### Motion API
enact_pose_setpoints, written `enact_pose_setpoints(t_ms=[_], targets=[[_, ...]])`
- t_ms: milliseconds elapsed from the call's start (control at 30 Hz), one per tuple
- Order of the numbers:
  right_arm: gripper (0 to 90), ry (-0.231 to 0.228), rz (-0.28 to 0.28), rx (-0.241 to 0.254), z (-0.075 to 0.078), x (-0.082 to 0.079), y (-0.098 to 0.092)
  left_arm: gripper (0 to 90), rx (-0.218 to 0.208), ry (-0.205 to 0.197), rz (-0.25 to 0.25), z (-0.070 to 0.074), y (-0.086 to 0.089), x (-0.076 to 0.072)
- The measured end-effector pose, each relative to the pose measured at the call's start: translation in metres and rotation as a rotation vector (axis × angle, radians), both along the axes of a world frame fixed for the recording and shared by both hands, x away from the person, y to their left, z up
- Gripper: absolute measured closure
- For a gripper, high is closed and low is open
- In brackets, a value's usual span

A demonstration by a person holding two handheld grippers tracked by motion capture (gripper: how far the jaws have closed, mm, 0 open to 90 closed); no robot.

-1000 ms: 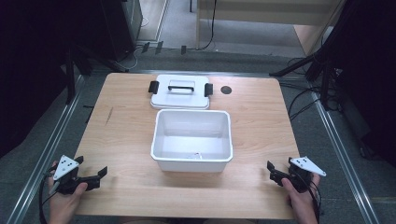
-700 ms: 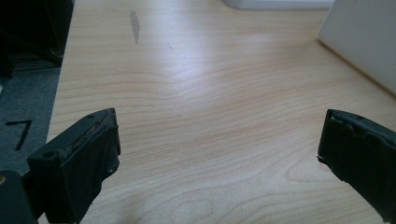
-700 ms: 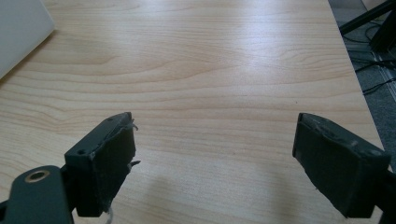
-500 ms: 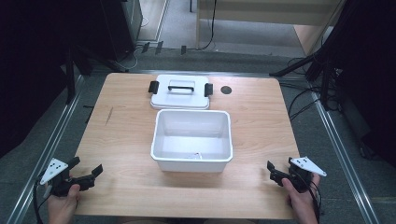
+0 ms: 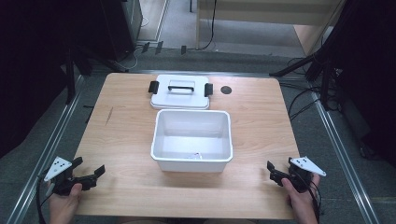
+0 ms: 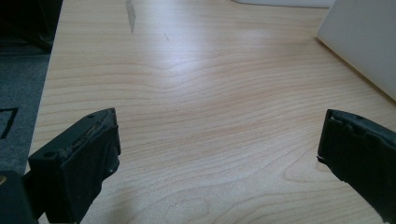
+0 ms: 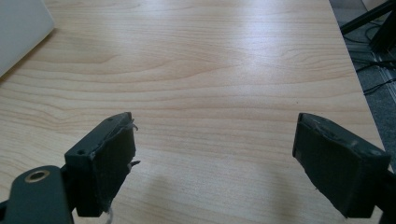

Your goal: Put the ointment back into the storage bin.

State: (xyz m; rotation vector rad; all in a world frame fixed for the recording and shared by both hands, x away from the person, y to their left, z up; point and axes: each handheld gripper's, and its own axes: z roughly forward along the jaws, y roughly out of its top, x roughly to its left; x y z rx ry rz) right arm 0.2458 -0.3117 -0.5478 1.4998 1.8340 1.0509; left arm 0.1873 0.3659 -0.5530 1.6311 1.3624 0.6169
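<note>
Seen from the high view, a white rectangular plastic tub (image 5: 192,139) stands open in the middle of the light wooden bench (image 5: 126,130), and it serves as the landmark here. Just behind the tub, touching or nearly touching its far rim, lies a flat white plastic lid with a grey handle and two black side clips (image 5: 180,91). A small scrap of something pale lies on the tub's floor near its front wall; it is too small to identify. Behind the tub and to its right, a small dark round hole (image 5: 226,90) marks the bench top.

The left tool (image 5: 87,176) sits well to the left of the tub and nearer the person, at the bench's front edge, held in a hand (image 5: 63,200). The right tool (image 5: 274,171) is well to the right of the tub, also near the front edge.

The left gripper view adds what the high view cannot: the two black jaws stand wide apart over bare wood, gripping nothing, with the tub's white wall (image 6: 362,44) at the upper right. The right gripper view shows the same released stance, the tub's corner (image 7: 19,32) at the upper left.

Against the picture of a second ago, the left tool has drawn back from the tub toward the bench's front left corner; the right tool has stayed put.
</note>
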Motion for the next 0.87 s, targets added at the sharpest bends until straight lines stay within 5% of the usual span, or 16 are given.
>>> enact_pose_setpoints(t_ms=[867], targets=[[13.3,0.004,-0.002,-0.001,0.0000,0.0002,0.0003,0.0,0.005,0.014,-0.010,0.0000,-0.0015,0.0011]])
